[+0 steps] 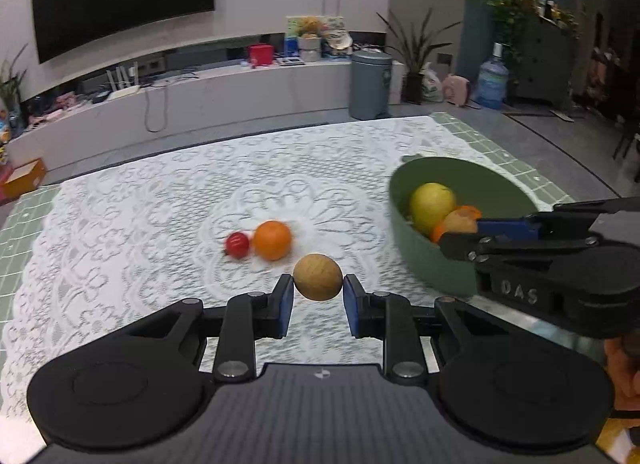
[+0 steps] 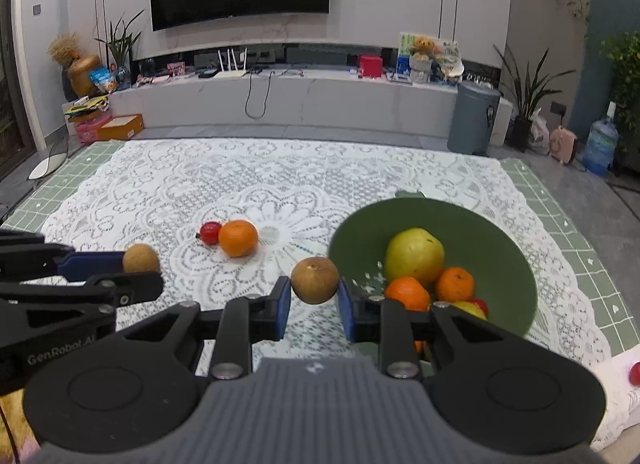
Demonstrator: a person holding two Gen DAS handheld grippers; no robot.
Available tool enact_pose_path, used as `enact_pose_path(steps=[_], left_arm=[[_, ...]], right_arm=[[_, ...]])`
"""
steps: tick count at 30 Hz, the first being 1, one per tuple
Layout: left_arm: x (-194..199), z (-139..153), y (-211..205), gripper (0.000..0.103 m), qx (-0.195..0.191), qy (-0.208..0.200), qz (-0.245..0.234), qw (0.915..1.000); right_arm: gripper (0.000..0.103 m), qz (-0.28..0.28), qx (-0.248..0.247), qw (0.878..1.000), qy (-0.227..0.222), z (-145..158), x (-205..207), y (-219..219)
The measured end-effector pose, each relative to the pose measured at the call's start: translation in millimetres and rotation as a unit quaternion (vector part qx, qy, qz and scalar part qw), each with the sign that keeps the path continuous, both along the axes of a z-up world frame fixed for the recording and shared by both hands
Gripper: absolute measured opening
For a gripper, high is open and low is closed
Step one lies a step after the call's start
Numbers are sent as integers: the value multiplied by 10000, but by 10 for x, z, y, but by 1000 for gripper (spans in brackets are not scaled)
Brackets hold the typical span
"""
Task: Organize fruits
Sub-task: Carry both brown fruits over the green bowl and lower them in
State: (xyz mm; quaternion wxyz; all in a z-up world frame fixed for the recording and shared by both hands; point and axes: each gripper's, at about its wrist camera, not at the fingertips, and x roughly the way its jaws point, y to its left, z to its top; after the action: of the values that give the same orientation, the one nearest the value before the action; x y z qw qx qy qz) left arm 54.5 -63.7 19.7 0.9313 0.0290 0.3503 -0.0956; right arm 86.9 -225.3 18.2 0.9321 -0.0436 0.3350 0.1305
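Both grippers have a fruit right now. The left gripper point(image 1: 318, 296) has its blue fingers point(image 1: 286, 306) closed in on a small tan round fruit point(image 1: 318, 277), pinched at the tips and held up off the lace cloth point(image 1: 160, 191) covering the bench. The right gripper point(image 2: 314, 300) is doing the same thing with a second brownish round fruit point(image 2: 315, 280), its fingers point(image 2: 283, 306) pressed against both sides of it.

Out ahead of the left fingers, a bit to the left, an orange point(image 1: 272, 240) and a small red fruit point(image 1: 237, 244) sit touching each other on the cloth. From the right wrist view the same pair lies ahead and to the left of the right fingers.

The green bowl point(image 2: 516, 264) is just to the right of the right fingers, its near rim behind the right-hand finger. Inside there's a big yellow-green fruit point(image 2: 415, 256), two small oranges point(image 2: 455, 284) beside it, and something red and yellow low down that I can't make out. In the left wrist view the right gripper comes in from the right, with its fruit in front of the bowl's rim.
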Motion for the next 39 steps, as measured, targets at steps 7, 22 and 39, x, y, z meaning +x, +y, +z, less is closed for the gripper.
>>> enact_pose_path(steps=[7,22,39], left_arm=[[154,81,-306,30,71,89,-417,9991],[770,105,-1003,30,298,691,-1620,9839],[1487,-261,-1296,30,964,1903,-2505,9443]], right_arm=[[22,171,-258,9993,209,43,87,-200],[22,583,-425,9921,1022,108,619,-858],[22,1245,-635,9691,2033,-126,1363,-882]])
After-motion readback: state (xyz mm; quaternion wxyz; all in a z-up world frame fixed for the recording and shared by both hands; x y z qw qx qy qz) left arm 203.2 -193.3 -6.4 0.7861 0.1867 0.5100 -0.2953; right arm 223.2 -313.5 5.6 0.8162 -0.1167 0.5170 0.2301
